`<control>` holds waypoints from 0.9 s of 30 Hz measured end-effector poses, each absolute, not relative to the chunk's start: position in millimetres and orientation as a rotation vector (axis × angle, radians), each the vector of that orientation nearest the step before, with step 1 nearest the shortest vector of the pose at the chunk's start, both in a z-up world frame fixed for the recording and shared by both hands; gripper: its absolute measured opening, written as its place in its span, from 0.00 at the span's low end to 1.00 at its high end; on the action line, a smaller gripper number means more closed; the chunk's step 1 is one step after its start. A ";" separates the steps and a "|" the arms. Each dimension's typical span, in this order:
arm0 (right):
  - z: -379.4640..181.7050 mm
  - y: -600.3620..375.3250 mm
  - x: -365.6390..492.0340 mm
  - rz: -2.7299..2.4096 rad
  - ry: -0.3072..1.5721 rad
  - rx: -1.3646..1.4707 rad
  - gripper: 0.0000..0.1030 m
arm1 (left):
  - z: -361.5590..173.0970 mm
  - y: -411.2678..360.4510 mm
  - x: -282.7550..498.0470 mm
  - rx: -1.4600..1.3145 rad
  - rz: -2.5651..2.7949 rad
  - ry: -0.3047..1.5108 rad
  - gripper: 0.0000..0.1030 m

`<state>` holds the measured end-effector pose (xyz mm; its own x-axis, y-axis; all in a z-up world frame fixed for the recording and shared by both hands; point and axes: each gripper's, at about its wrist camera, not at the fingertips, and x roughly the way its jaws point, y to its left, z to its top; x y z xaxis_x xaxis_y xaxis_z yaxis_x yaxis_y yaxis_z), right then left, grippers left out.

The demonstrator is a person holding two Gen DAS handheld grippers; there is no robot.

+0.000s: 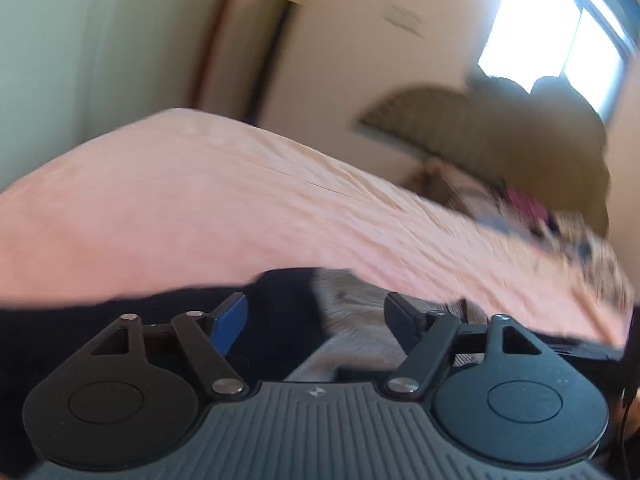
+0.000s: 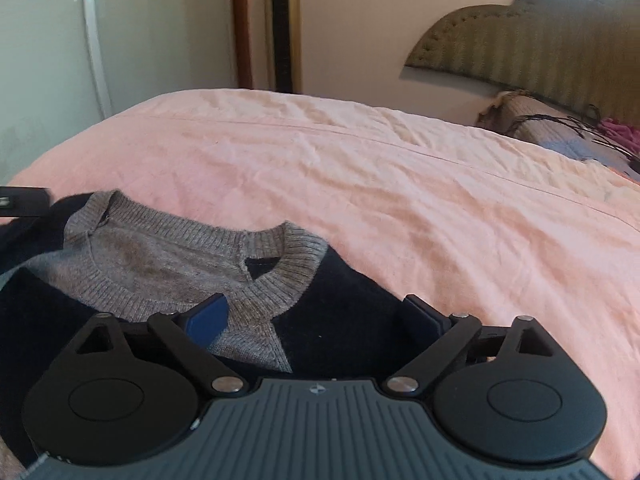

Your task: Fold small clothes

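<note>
A small knit sweater (image 2: 168,264), navy with a grey chest panel and grey ribbed collar, lies flat on the pink bedsheet (image 2: 400,184). My right gripper (image 2: 316,316) is open just above its right shoulder, its jaws straddling the navy part below the collar. In the blurred left wrist view my left gripper (image 1: 316,316) is open over the same sweater (image 1: 352,320), with navy cloth on the left and grey cloth between the jaws. The pink sheet (image 1: 200,208) stretches beyond it. Part of the left gripper (image 2: 24,202) shows at the left edge of the right wrist view.
A padded olive headboard (image 2: 520,48) stands at the back right with a patterned pillow or blanket (image 2: 560,136) below it. A tall gold-and-black tower (image 2: 282,24) and a wooden post (image 2: 242,20) stand by the far wall. A bright window (image 1: 560,32) is at the upper right.
</note>
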<state>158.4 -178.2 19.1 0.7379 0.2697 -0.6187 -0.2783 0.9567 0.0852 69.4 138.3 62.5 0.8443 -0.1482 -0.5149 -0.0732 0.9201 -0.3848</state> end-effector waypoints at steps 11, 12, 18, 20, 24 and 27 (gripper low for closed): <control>17.3 -176.2 23.2 0.455 0.718 0.163 0.98 | 10.1 330.7 -122.9 -1.039 0.566 0.381 0.79; 11.6 -172.1 18.8 0.435 0.711 0.135 0.98 | 8.0 340.8 -120.8 -1.082 0.577 0.363 0.79; 3.3 -152.6 9.3 0.400 0.668 -0.020 1.00 | 4.0 366.9 -87.9 -1.123 0.639 0.305 0.69; 3.1 -152.7 8.8 0.399 0.667 -0.021 1.00 | 5.6 373.6 -74.6 -1.076 0.684 0.389 0.09; 3.3 -160.9 9.3 0.416 0.659 0.035 1.00 | 22.8 365.0 -57.6 -0.949 0.696 0.426 0.07; 2.9 -165.9 10.0 0.428 0.655 0.072 1.00 | 56.7 319.9 -34.4 -0.787 0.564 0.377 0.06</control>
<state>10.0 -165.9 2.9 0.7095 0.4074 -0.5751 -0.3628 0.9107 0.1975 -34.4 319.9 56.7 0.7900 0.3324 -0.5152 -0.6031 0.5723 -0.5556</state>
